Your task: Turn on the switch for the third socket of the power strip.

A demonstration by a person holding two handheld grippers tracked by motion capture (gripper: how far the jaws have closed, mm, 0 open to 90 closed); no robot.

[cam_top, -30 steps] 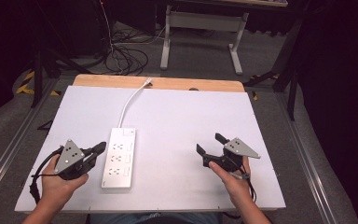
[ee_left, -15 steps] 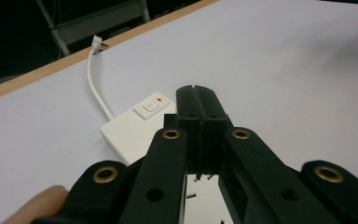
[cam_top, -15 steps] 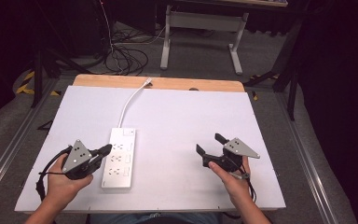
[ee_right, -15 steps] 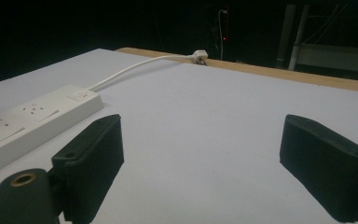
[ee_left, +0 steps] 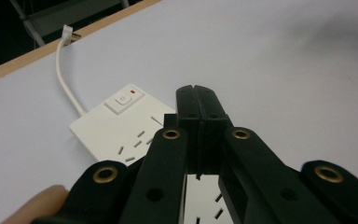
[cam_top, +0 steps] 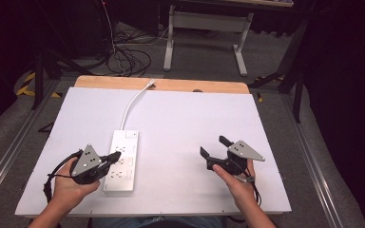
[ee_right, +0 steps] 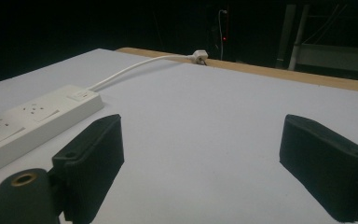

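A white table (cam_top: 180, 114) with a wooden far edge stands before dark floor strewn with cables. At the left, the left gripper (cam_top: 115, 156) has its jaws pressed together, tips over the near sockets of the white power strip (cam_top: 123, 159), which lies left of centre with its cord (cam_top: 132, 107) running to the far edge. The right gripper (cam_top: 215, 147), jaws apart and empty, rests well clear. Judgement: to press the switch (ee_left: 123, 99) cleanly, advance the closed tips squarely and steady the strip.
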